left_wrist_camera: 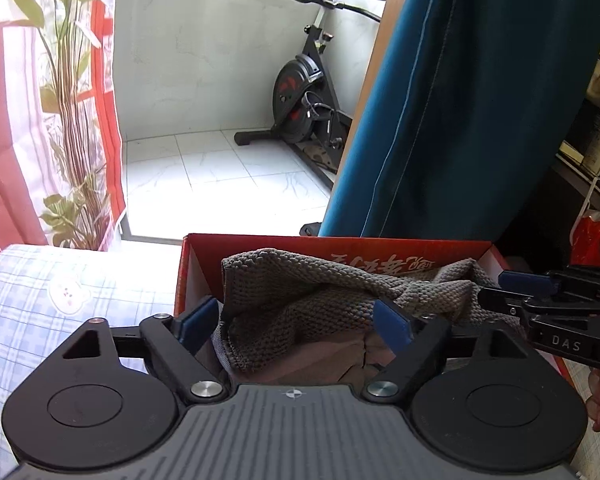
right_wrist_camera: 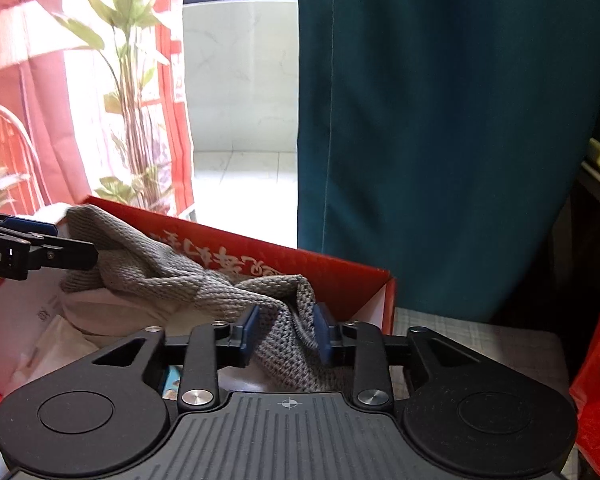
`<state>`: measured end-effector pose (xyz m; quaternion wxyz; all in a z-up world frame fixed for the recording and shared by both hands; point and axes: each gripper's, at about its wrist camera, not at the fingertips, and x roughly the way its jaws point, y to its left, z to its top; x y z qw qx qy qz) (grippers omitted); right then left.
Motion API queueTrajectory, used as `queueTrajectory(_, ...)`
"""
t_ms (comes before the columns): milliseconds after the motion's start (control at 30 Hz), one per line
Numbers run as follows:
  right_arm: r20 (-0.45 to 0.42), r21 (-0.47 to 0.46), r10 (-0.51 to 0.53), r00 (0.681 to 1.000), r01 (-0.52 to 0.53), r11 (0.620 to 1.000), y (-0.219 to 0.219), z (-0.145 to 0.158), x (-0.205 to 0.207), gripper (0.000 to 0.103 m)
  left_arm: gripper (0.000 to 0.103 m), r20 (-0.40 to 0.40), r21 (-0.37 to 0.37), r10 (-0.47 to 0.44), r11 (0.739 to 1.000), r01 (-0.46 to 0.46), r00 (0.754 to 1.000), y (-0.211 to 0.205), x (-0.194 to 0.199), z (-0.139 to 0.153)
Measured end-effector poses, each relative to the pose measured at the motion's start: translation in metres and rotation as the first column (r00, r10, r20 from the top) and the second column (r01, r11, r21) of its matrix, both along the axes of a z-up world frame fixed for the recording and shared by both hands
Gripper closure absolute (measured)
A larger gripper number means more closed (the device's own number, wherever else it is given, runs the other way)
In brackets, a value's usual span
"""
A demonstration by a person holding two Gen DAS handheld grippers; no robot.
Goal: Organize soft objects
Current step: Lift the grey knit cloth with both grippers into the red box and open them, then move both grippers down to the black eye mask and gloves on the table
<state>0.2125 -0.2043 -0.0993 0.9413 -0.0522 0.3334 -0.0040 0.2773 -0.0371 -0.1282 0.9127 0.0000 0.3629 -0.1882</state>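
— Where is the thing they're tidying?

— The grey, coarse-knit cloth (left_wrist_camera: 324,300) lies draped in the open red cardboard box (left_wrist_camera: 260,242), over some pale fabric beneath it. The right gripper (right_wrist_camera: 286,330) has its blue-padded fingers closed on one bunched end of the knit. The left gripper (left_wrist_camera: 296,322) is at the other end, fingers spread wide with cloth lying between them, gripping nothing as far as I can see.

— What worries you?

— The knit is loose and stretchy. If the right one lifts while part of the cloth is snagged on the box wall, I'd expect the light box to tip or slide. And if the left closes on only a thin fold, that end could slip out and the cloth would sag back in a heap.

— What's the box standing on?

— A bed with a pale blue checked sheet (left_wrist_camera: 60,280). Behind it hang a teal curtain (left_wrist_camera: 460,100) and a red-and-white sheer one (left_wrist_camera: 28,120), with a leafy plant. Beyond is a white-tiled balcony with a black exercise bike (left_wrist_camera: 304,96).
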Motion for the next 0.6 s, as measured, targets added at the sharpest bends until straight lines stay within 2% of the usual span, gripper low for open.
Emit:
queueTrajectory(267, 0.045, -0.014, 0.039, 0.998, -0.038, 0.999, 0.012, 0.023, -0.048, 0.032, 0.003, 0.047, 0.007, -0.025, 1.0, 0.024, 0.999, 0.002, -0.049, 0.024)
queueTrajectory(333, 0.05, -0.016, 0.038, 0.998, -0.037, 0.999, 0.012, 0.026, -0.062, 0.016, 0.001, 0.059, 0.023, -0.031, 0.999, 0.029, 0.998, 0.002, -0.064, 0.029)
queueTrajectory(433, 0.072, -0.016, 0.032, 0.997, -0.031, 0.999, 0.016, 0.028, -0.086, 0.001, 0.0, 0.076, 0.045, -0.043, 0.998, 0.04, 0.996, 0.003, -0.089, 0.033)
queueTrajectory(600, 0.089, -0.004, 0.034, 0.995, -0.034, 0.999, 0.025, 0.029, -0.123, 0.001, 0.0, 0.098, 0.059, -0.049, 0.997, 0.043, 0.994, 0.012, -0.131, 0.036)
